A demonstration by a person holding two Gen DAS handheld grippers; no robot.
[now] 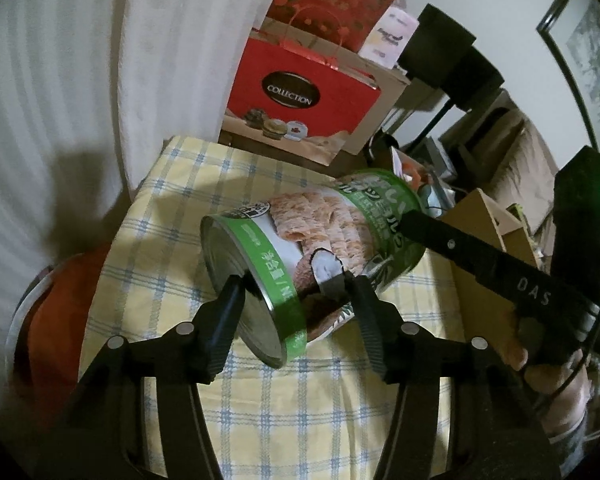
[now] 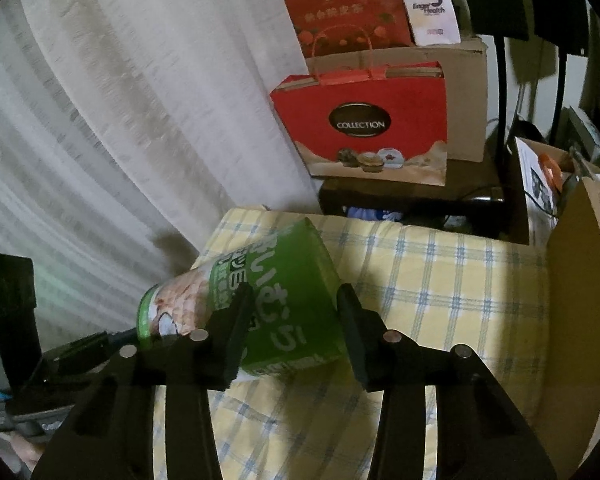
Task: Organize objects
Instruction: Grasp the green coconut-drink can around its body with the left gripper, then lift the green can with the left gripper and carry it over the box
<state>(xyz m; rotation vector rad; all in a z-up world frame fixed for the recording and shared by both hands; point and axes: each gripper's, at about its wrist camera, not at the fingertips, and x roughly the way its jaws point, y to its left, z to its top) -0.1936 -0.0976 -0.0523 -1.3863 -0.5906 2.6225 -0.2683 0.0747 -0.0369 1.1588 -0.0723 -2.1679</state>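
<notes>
Clearly both tongs are clamped on one thing: a green-labelled cylindrical metal tin of coconut rolls point(image 1: 316, 248), lying tilted on its side over the yellow-and-blue checked cloth point(image 1: 180, 200) that covers the bench. The left tongs point(image 1: 296, 288) pinch the tin's bare metal end and rim, one pad on the flat base, the other on the label. The right tongs point(image 2: 292, 312) grip across the green body nearer the other end.

My worry is the left grip: a pad pressing smooth metal at an angle could slide off, and the tin would pivot in the right tongs and drop or roll toward the cloth's edge. If the two hands pull unevenly, the tin could twist loose.

From the left wrist, the metal base and the right tongs' arm reaching in show; the right wrist hides the base but shows more bare cloth beyond the tin, a brown cardboard panel point(image 2: 580, 300) at its far side, and the red paper gift bag point(image 2: 360, 128) behind.
</notes>
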